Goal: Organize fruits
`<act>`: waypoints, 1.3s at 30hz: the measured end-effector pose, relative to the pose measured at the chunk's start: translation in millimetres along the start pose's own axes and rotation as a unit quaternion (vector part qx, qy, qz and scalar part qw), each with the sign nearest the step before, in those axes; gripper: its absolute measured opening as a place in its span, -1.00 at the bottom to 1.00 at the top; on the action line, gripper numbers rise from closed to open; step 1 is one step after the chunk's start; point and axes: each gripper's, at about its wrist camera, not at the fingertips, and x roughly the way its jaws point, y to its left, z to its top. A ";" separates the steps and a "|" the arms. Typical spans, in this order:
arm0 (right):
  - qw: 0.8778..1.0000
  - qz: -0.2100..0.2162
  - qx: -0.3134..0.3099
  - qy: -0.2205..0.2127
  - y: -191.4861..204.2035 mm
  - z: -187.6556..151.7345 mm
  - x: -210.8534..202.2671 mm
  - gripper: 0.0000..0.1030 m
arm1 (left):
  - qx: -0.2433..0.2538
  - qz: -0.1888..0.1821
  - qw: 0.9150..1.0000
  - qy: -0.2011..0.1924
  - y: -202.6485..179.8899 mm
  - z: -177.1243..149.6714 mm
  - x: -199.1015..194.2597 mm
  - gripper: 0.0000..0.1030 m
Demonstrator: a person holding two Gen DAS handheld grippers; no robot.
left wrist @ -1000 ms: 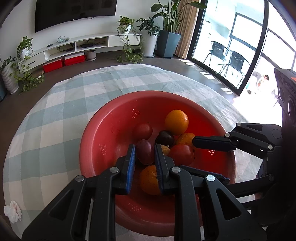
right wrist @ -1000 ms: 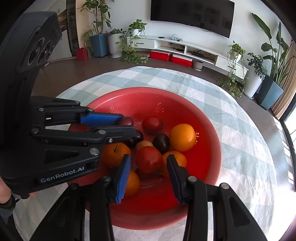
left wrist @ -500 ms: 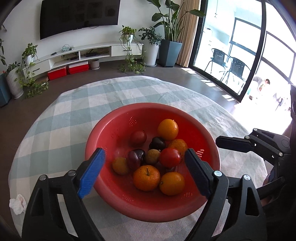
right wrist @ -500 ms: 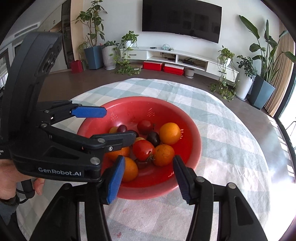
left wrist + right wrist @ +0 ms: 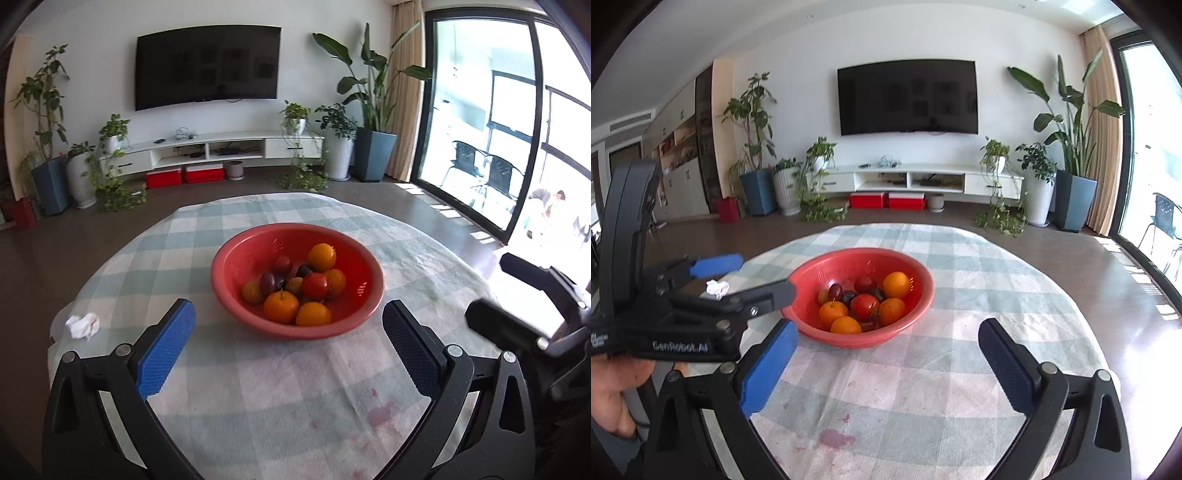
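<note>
Change: both tongs have drawn back from the bowl since a second ago; the left pair has gone from nearly shut to spread.
Left tongs [image 5: 288, 354]: released, holding nothing.
Right tongs [image 5: 886, 369]: released, holding nothing.
Fruit: oranges [image 5: 280, 306], a tomato [image 5: 314, 286] and plums [image 5: 267, 282] sit in the red bowl [image 5: 229, 291], ahead of both tongs and well apart.
Paper wad [image 5: 83, 325]: beyond the left fingertip.
Risk: round fruit may roll off the cloth [image 5: 258, 387] if dropped outside the bowl.

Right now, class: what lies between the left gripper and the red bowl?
Only bare checked tablecloth separates the left gripper from the red bowl, as the left wrist view shows.
</note>
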 end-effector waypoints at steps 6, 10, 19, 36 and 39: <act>0.999 -0.025 0.026 -0.032 -7.6 -8.7 -37.7 1.00 | -0.007 0.121 0.992 -0.042 -14.7 -39.7 -61.3 1.00; 0.998 -0.036 0.038 -0.030 -10.7 -17.1 -59.1 1.00 | -0.035 0.127 0.990 -0.041 -11.5 -52.3 -82.8 1.00; 0.997 -0.070 0.025 0.029 1.5 -52.0 -68.4 1.00 | -0.066 0.101 0.993 -0.005 -13.6 -89.3 -90.9 1.00; 0.993 -0.065 0.046 0.084 3.2 -82.5 -47.2 1.00 | -0.054 0.097 0.992 0.057 -16.3 -114.1 -52.6 1.00; 0.993 -0.062 0.043 0.087 6.4 -87.1 -44.2 1.00 | -0.051 0.098 0.992 0.063 -16.3 -116.2 -47.1 1.00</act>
